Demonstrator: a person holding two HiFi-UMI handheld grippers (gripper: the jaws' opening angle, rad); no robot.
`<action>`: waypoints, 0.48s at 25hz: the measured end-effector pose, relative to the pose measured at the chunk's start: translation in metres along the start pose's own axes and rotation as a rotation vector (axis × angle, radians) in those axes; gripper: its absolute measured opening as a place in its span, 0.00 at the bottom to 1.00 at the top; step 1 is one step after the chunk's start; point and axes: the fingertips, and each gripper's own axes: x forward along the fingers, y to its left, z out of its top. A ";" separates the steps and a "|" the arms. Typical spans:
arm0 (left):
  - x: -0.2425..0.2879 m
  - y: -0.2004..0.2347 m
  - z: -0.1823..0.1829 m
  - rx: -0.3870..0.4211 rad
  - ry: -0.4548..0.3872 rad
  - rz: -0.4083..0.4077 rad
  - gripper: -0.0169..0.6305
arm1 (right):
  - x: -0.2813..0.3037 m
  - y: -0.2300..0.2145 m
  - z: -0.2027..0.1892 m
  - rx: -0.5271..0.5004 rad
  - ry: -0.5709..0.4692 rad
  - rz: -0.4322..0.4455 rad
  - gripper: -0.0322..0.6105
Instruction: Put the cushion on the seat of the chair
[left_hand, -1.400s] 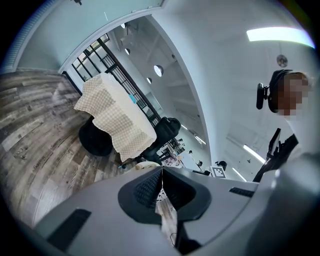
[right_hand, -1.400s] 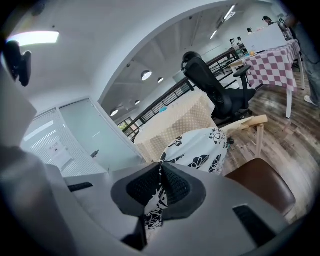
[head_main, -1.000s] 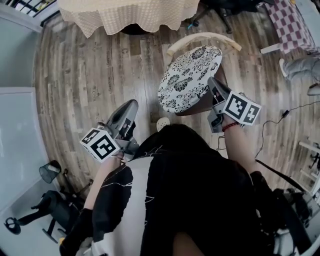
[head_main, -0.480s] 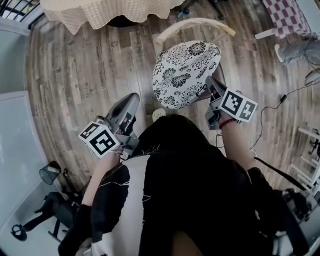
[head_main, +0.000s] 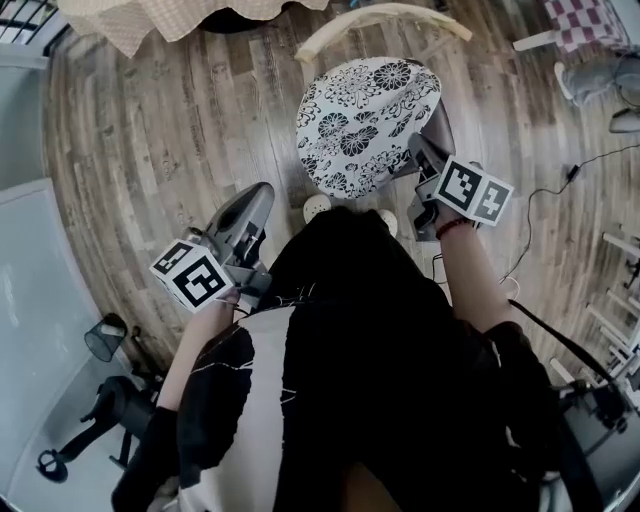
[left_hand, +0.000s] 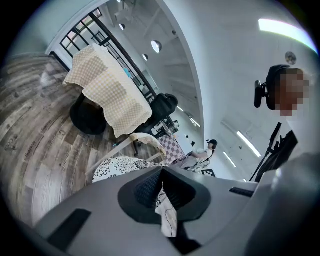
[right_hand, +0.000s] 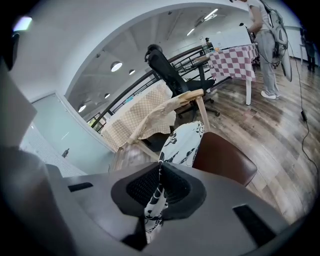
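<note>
**pal:** ok so where's the cushion at, is it on the chair?

**me:** not flat on it, no. The cushion (head_main: 365, 115), the round one with the black-and-white flower print, hangs tilted right over the seat (right_hand: 225, 157). In my head view it covers most of the brown seat, and only a strip of brown peeks out on the right. In the right gripper view it stands nearly on edge with the seat just beside it. Can't tell whether it touches the seat anywhere.

**pal:** and what's holding it?

**me:** my right tool (right_hand: 160, 175). Its pads are pinched tight on the cushion's near edge. You can see the printed cloth squeezed between them and hanging down through the slit.

**pal:** left one helping?

**me:** nope. My left tool (left_hand: 161, 170) has its jaws together, pads meeting at the tip. A sliver of pale printed cloth shows in the slit under the pads. From above, though, that tool sits off to the left of the cushion, apart from it, over the wood floor (head_main: 180, 150). So I read it as clamped on nothing. It points toward the cushion.

**pal:** chair facing you?

**me:** yeah, the curved pale wood backrest (head_main: 385, 12) is on the far side of the cushion and I'm at the front of the seat.
</note>
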 end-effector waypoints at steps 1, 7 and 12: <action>0.005 0.000 -0.004 -0.003 0.017 -0.007 0.05 | 0.001 -0.003 -0.001 -0.002 0.003 -0.005 0.09; 0.038 -0.011 -0.020 0.022 0.098 -0.054 0.05 | -0.001 -0.027 -0.004 0.034 0.001 -0.048 0.09; 0.051 -0.018 -0.019 0.057 0.140 -0.062 0.05 | 0.004 -0.039 -0.005 0.082 0.008 -0.060 0.09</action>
